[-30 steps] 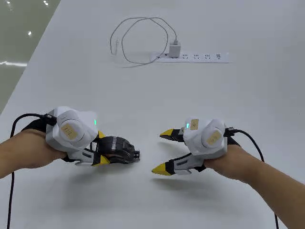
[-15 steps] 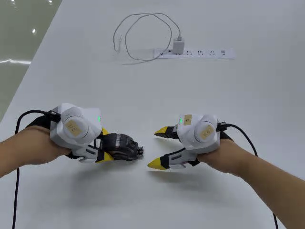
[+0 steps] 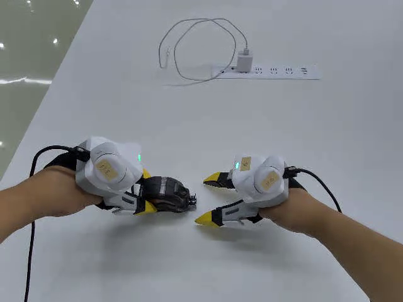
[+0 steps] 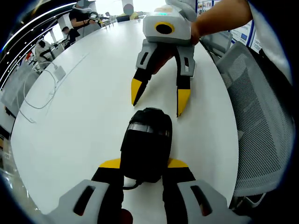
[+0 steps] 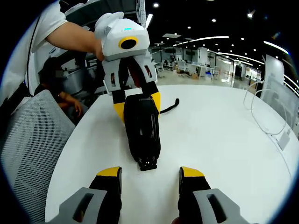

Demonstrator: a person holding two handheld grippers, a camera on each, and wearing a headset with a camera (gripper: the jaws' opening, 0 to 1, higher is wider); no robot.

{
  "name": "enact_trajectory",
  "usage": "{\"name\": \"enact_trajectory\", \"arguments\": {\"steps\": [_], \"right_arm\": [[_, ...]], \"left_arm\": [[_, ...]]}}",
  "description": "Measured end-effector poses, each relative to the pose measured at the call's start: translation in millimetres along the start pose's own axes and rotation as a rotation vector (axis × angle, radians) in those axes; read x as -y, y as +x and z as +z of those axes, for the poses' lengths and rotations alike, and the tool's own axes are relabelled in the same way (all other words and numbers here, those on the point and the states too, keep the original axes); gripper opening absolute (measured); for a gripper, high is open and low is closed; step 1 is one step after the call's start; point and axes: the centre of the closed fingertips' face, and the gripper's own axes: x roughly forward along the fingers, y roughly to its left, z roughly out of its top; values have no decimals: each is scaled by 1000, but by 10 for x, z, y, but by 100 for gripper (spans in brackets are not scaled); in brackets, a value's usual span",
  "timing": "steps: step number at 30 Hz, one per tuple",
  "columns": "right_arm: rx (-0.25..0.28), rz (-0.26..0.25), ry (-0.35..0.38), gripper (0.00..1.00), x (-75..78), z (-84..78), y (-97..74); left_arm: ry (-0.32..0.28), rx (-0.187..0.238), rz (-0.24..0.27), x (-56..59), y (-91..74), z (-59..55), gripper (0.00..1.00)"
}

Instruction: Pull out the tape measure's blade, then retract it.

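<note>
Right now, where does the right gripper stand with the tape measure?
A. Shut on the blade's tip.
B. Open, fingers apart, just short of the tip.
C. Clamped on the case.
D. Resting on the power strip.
B: in the right gripper view the right gripper has its yellow fingers apart, with the tape measure tip just ahead of them, untouched; the left gripper holds the case.
</note>
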Motion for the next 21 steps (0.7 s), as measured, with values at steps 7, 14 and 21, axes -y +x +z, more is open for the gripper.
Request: {"name": "enact_trajectory", "arguments": {"steps": [7, 14, 21], "right_arm": [[14, 6, -11, 40, -2, 35, 39], [25, 19, -28, 32, -15, 52, 76], [36, 23, -39, 23, -10, 77, 116]], "left_arm": [[0, -1, 1, -1, 5, -2, 27], [0, 0, 0, -3, 11, -8, 27], [0, 1, -1, -4, 11, -7, 27]]}}
